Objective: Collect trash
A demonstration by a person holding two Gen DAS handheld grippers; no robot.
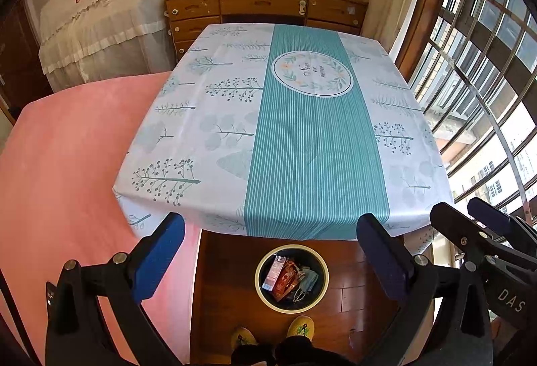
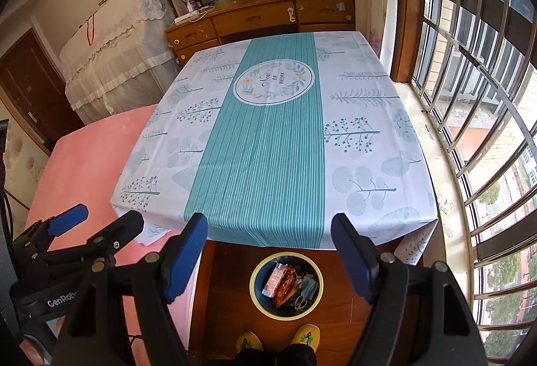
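Observation:
A round bin (image 1: 291, 305) (image 2: 286, 312) with a pale rim stands on the wooden floor below the table's near edge. Inside it lie a pink carton (image 1: 272, 272) (image 2: 274, 278), a red wrapper (image 1: 284, 280) (image 2: 285, 285) and a blue face mask (image 1: 309, 278) (image 2: 310, 287). My left gripper (image 1: 272, 252) is open above the bin with nothing between its blue pads. My right gripper (image 2: 270, 257) is open too and empty; it also shows at the right edge of the left wrist view (image 1: 470, 221). The left gripper (image 2: 97, 221) appears low left in the right wrist view.
A table (image 1: 235, 117) (image 2: 369, 117) under a white and teal tree-print cloth fills the middle. A pink bed (image 1: 67, 164) lies left, a barred window (image 2: 470, 97) right, a wooden desk (image 1: 265, 2) behind. A person's feet in yellow slippers (image 1: 300, 327) (image 2: 305, 335) stand by the bin.

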